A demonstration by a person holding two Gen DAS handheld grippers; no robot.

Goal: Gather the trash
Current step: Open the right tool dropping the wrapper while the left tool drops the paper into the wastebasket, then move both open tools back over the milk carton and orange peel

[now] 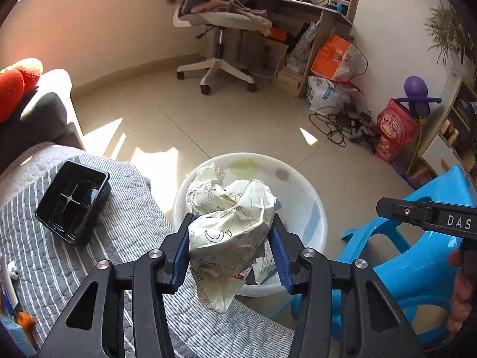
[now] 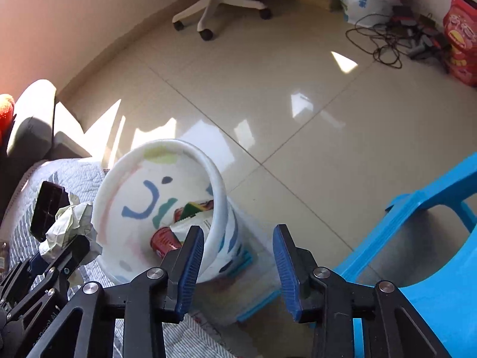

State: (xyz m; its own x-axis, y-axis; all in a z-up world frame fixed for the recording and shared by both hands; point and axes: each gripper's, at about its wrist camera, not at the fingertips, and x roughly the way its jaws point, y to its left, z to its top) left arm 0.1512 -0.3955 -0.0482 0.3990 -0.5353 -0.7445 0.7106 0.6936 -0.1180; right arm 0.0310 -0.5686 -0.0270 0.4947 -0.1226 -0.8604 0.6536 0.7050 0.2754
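Paper, crumpled, is clamped in the left gripper at lower centre, seemingly above the bin. Release should be delayed until it is centred. The right gripper is held open, empty.

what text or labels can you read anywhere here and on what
"DAS" on the right gripper, cut off by the frame edge.
White bag: blue print, too blurred to read.
Red bag: lettering unreadable.
Packet in the bin: print too small.
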